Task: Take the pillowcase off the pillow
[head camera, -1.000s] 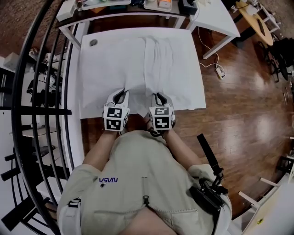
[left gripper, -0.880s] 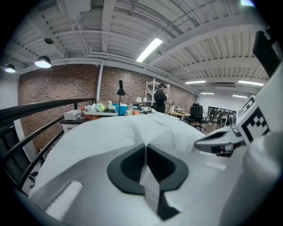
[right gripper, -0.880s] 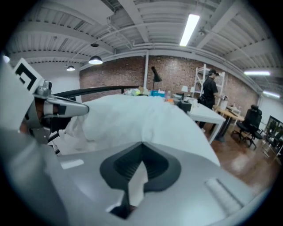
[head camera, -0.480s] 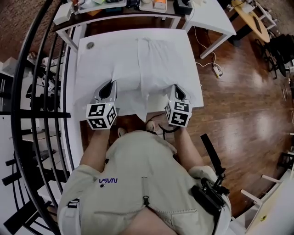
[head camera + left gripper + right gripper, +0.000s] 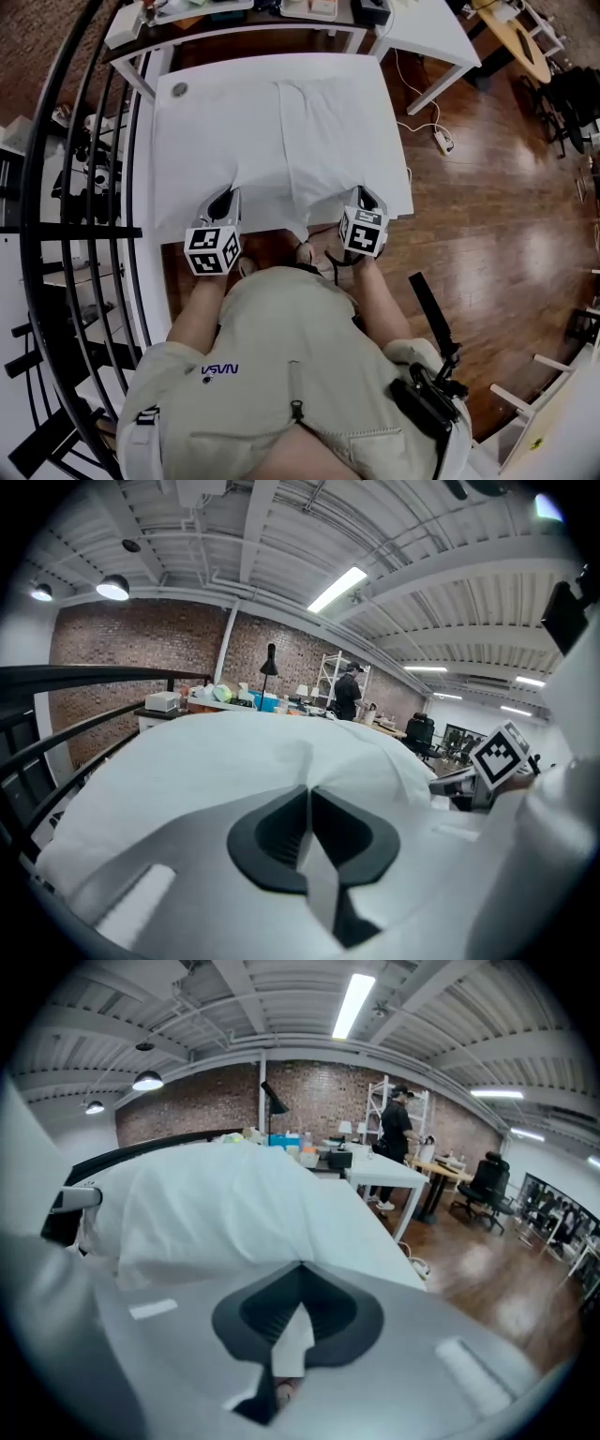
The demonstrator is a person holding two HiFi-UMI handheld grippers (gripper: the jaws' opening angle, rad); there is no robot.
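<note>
**Two grippers clamped on the pillowcase's near edge**

Both forearms reach up-frame from the person at lower centre. The left gripper [image 5: 222,199] and right gripper [image 5: 366,197] sit apart, tilted down, at the near edge of the white table [image 5: 178,141]. Wood floor [image 5: 487,216] on the right, black railing [image 5: 56,187] on the left. Each pair of jaws is pressed together on a fold of the white pillowcase [image 5: 314,141], which lies plump across mid-table.

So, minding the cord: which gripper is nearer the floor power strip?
Right. The right gripper is on the power strip's side of the pillow; the left gripper is across it.
</note>
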